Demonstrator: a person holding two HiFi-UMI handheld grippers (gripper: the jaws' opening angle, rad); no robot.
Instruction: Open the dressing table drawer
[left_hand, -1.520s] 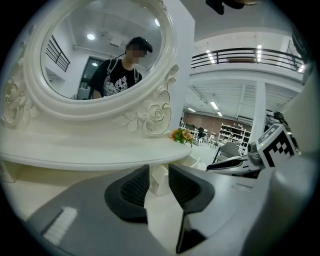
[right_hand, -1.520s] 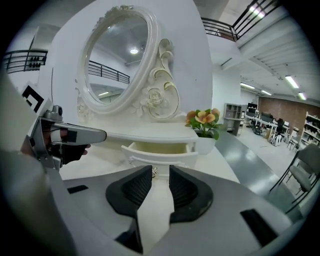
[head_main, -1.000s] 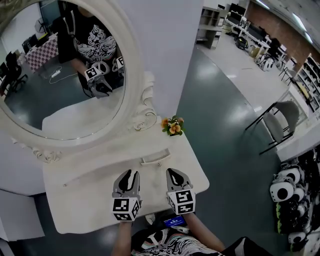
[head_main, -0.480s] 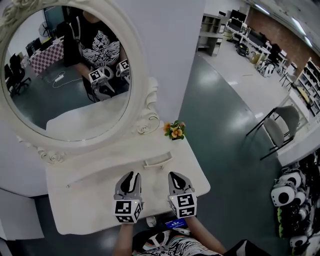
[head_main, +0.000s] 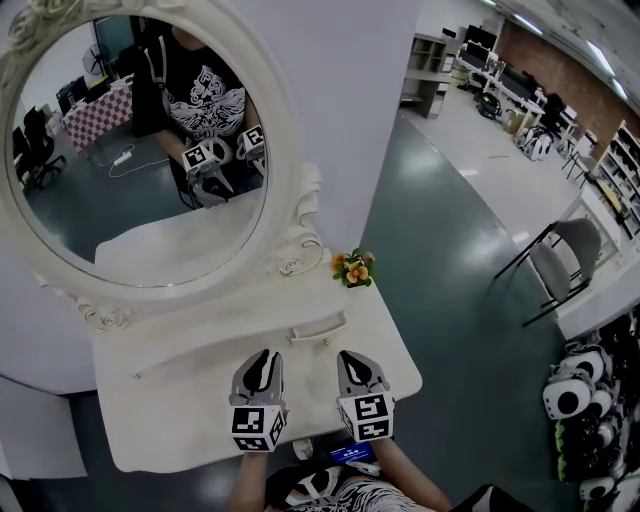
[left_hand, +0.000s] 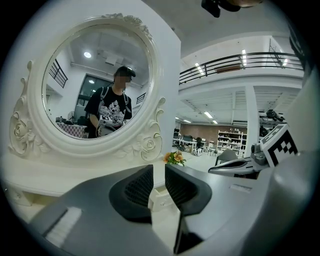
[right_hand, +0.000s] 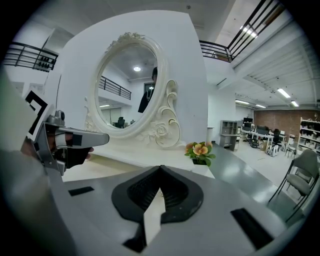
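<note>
Half open on nothing, your left gripper (head_main: 262, 366) has just been closing short of the drawer handle (head_main: 318, 330) — you're risking grabbing air — with your right gripper (head_main: 357, 366) sitting shut, empty.

Left gripper (head_main: 263, 358) and right gripper (head_main: 352, 358) sit side by side over the near edge of the dressing table (head_main: 150, 400). Drawer handle (head_main: 315, 330) is just ahead, between their lines. Left jaws have just been closing, nothing between them. Flowers (head_main: 353, 268) ahead-right, at the far corner. Mirror (head_main: 140, 150) ahead-left, behind the top. Chair (head_main: 560, 265) well off right, on the floor.
</note>
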